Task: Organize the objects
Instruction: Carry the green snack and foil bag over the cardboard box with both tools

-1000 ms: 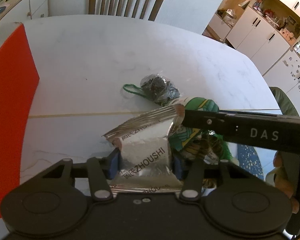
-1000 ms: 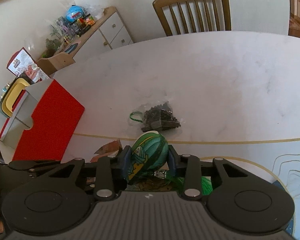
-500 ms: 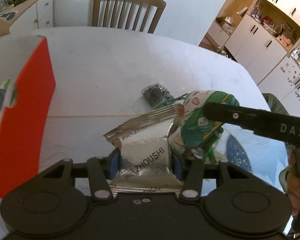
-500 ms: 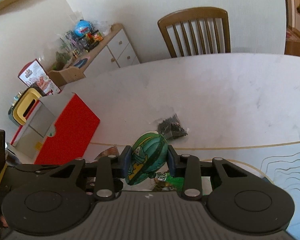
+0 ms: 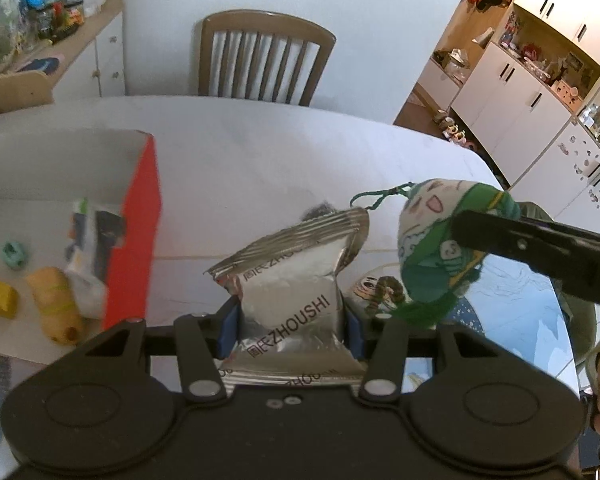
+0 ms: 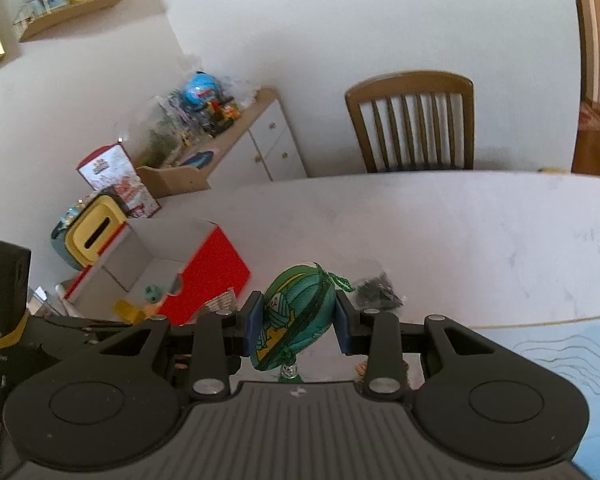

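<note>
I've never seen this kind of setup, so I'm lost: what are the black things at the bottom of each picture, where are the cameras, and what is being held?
There is no robot here: a person holds a two-finger tool in each hand, each with a wide-angle camera looking along its fingers. The left gripper has its jaws shut on a silver foil packet. The right gripper is shut on a green stuffed pouch. On the white table stand an open red box already holding small items, and a small dark bag.
</note>
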The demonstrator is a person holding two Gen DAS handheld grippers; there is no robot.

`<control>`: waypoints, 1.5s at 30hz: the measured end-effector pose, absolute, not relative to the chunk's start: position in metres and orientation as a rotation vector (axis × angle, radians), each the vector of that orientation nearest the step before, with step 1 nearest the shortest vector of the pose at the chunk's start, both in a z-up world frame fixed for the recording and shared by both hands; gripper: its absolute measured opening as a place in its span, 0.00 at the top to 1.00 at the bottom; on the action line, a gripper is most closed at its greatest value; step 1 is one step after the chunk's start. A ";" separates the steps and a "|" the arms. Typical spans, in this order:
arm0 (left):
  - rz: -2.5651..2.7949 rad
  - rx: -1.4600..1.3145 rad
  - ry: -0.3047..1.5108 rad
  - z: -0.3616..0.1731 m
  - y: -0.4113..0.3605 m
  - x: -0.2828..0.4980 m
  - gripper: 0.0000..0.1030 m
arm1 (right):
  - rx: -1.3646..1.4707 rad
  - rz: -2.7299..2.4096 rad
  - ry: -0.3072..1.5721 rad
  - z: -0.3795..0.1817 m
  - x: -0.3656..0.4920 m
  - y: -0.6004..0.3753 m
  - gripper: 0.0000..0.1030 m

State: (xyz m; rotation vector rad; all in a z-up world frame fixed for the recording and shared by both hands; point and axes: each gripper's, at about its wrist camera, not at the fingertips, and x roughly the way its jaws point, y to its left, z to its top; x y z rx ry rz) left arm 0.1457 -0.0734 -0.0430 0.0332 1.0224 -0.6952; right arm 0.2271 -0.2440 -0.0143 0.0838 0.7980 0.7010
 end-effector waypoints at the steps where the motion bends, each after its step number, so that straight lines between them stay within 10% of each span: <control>1: -0.691 0.032 1.018 -0.040 -0.069 0.147 0.51 | 0.079 0.708 0.791 -0.009 0.223 -0.241 0.66; 45: -0.490 0.113 1.013 -0.034 0.123 0.307 0.51 | -0.208 0.785 0.668 0.025 0.185 0.035 0.66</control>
